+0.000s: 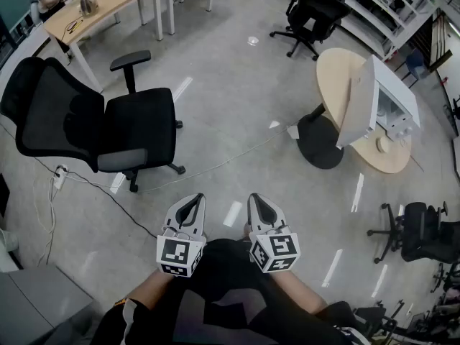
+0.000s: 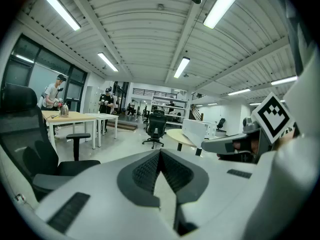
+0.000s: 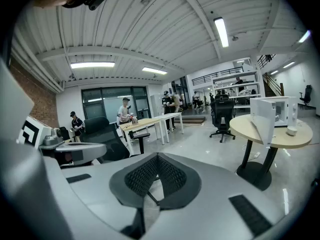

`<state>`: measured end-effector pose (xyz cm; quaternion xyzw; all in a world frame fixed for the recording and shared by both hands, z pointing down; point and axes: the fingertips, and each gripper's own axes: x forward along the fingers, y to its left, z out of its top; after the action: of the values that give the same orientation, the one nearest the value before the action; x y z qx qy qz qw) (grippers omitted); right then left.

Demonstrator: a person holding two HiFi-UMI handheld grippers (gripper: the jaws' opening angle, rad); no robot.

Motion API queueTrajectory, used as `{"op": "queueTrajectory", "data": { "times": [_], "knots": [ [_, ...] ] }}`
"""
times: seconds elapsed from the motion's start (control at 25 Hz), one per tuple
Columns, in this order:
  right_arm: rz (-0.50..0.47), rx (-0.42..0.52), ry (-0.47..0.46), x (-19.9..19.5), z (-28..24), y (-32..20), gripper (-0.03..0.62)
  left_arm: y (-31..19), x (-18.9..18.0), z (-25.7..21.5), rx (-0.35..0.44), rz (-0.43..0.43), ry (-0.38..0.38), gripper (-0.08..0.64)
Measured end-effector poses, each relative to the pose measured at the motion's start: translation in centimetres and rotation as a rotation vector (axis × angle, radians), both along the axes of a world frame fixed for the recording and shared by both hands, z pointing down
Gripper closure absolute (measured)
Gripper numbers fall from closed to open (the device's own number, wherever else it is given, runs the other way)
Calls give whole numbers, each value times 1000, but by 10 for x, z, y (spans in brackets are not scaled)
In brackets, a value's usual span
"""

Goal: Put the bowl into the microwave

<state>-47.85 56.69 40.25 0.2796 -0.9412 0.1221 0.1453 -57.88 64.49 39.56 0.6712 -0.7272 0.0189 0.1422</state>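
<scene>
A white microwave [image 1: 384,99] stands on a round wooden table [image 1: 338,70] at the right, its door [image 1: 357,103] swung open. A small white bowl [image 1: 383,146] sits on the table just in front of it. The right gripper view also shows the microwave [image 3: 281,110] and the bowl [image 3: 292,130], far off. From the left gripper view the microwave [image 2: 200,129] is distant. My left gripper [image 1: 194,201] and right gripper [image 1: 257,200] are held side by side near my body, far from the table. Both are shut, jaw tips touching, with nothing between them.
A black office chair [image 1: 108,128] stands to the left on the grey floor. A wooden desk [image 1: 100,6] with people beside it lies at the far left. More black chairs [image 1: 313,13] [image 1: 424,228] stand beyond and beside the round table. A cable [image 1: 93,185] runs across the floor.
</scene>
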Motion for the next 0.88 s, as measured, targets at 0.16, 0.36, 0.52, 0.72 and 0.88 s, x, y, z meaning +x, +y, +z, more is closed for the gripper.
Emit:
{"op": "queueTrajectory", "data": {
  "times": [0.16,0.36,0.52,0.72,0.88],
  "knots": [
    [27,8,6,17,0,-5,577,-8,12,-2,11,18,1,514],
    [78,1,12,43,3,-14,577,-23,33,-2,12,60,6,514],
    [121,-19,20,65,8,-23,577,-34,53,1,-4,103,15,514],
    [165,-36,19,92,14,-40,577,-56,78,2,-8,147,5,514],
    [187,-35,13,113,13,-57,577,-77,97,1,-15,169,-3,514]
  ]
}}
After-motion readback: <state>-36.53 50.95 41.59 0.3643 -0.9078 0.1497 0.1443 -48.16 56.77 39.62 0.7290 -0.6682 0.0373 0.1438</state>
